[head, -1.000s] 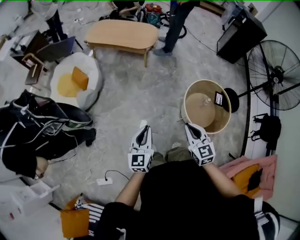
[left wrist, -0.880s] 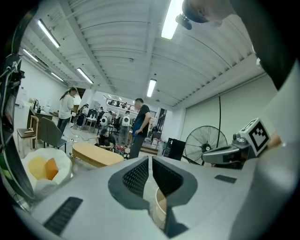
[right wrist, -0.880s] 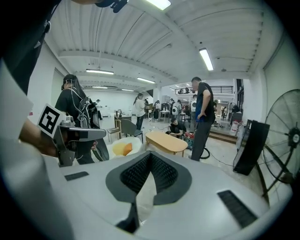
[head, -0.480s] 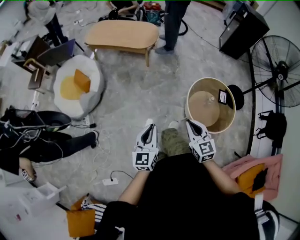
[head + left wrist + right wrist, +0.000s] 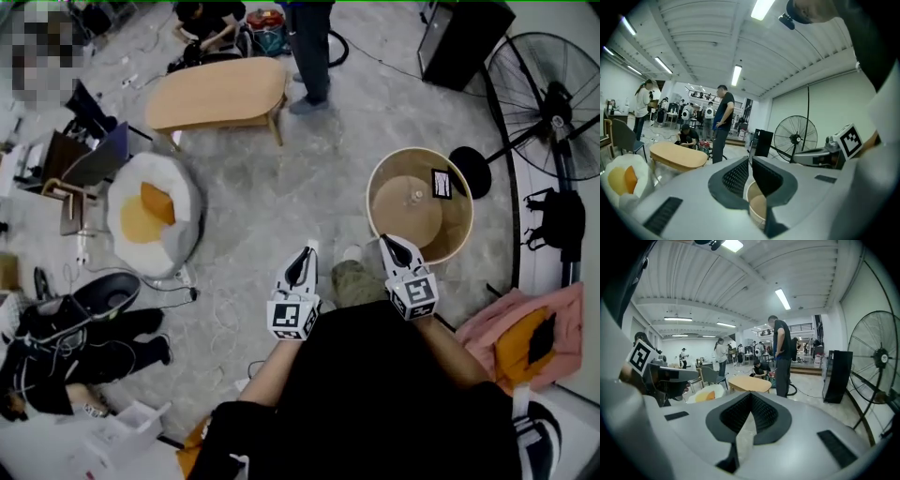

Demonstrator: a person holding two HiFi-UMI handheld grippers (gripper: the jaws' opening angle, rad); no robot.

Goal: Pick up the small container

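The left gripper (image 5: 307, 250) and the right gripper (image 5: 387, 242) have moved closer to the round table (image 5: 371, 184); both are fully closed on nothing; the small container (image 5: 413, 197) stands near the table's middle, so reaching it remains.

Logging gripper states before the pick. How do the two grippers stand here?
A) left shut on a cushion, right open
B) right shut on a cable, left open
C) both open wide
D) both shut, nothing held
D: the left gripper and the right gripper each show their jaws meeting at the tips, with nothing between them.
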